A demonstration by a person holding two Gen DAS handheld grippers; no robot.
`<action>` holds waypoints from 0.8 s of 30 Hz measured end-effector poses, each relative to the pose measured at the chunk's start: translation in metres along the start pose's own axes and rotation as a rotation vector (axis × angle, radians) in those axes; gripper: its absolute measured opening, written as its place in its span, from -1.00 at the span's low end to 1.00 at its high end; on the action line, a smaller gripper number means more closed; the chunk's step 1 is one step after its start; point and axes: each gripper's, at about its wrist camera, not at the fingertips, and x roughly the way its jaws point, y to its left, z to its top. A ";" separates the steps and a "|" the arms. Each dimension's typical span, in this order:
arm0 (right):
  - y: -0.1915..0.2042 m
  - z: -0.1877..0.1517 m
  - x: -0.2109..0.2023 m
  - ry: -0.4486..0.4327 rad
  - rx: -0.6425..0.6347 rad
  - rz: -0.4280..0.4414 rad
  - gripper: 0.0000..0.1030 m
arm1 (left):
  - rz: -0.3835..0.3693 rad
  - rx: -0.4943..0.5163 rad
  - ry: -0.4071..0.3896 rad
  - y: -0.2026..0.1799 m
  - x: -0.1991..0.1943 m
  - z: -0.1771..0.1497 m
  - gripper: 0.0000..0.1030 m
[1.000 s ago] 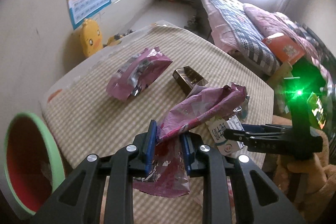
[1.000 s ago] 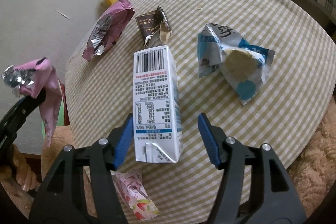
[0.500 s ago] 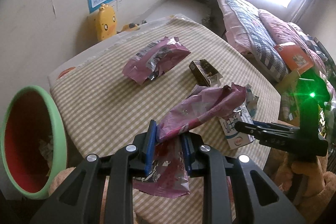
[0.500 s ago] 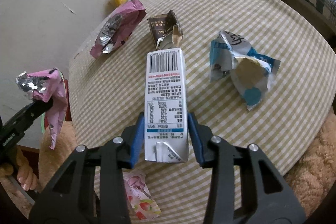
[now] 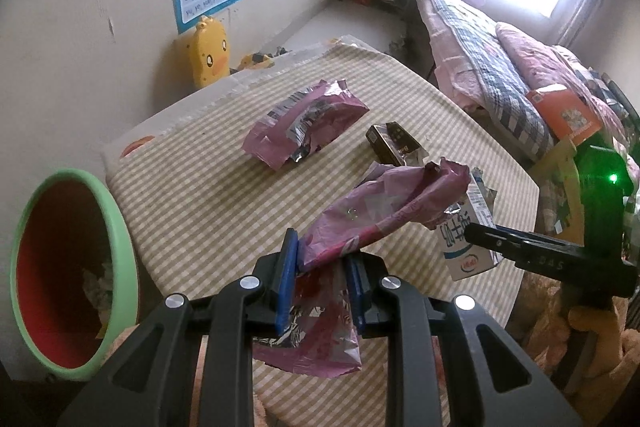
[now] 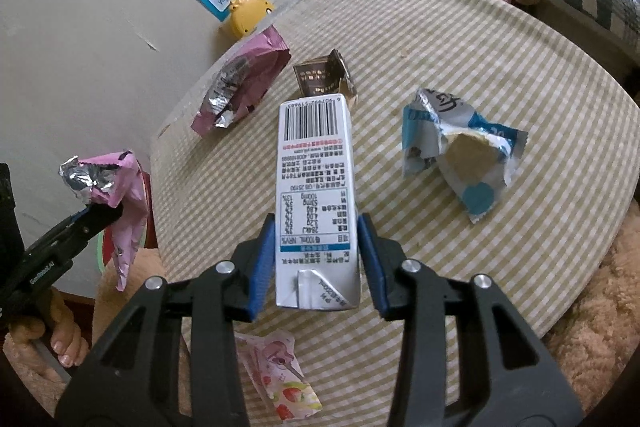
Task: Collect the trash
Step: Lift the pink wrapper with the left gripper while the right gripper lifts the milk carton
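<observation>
Right gripper [image 6: 316, 259] clenched on milk carton [image 6: 316, 187], centre of right wrist frame, pads at lower sides near folded base. Carton likely empty: light, stiff-walled, crushable; hold low on flat sides, moderate squeeze.

Left gripper [image 5: 320, 287] pinches pink foil wrapper [image 5: 384, 207], lower centre of left wrist frame. Wrapper limp, slick, near weightless; grip at bunched middle suits.

Bin [image 5: 116, 227], green-rimmed, lower left.

On checked tablecloth [image 6: 480, 67]: second pink wrapper [image 6: 240, 87], brown box [image 6: 324, 79], blue-white wrapper [image 6: 456, 147], strawberry sachet [image 6: 280, 375].

Two close downward views, shared table [image 5: 208, 195]
</observation>
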 end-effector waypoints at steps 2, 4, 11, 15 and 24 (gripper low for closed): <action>-0.001 -0.001 -0.004 -0.006 0.003 -0.001 -0.23 | 0.001 -0.003 -0.009 0.000 -0.003 0.000 -0.60; 0.000 -0.002 -0.007 -0.013 0.005 -0.001 -0.23 | -0.005 -0.008 -0.018 0.002 -0.008 0.000 -0.60; 0.010 -0.002 -0.025 -0.054 0.000 -0.016 -0.23 | -0.008 -0.010 -0.057 0.007 -0.025 -0.005 -0.60; 0.017 -0.007 -0.041 -0.086 0.015 0.002 -0.23 | -0.015 -0.042 -0.059 0.017 -0.028 -0.009 -0.60; 0.061 -0.007 -0.067 -0.140 -0.029 0.047 -0.23 | -0.029 -0.107 -0.077 0.041 -0.035 -0.019 -0.60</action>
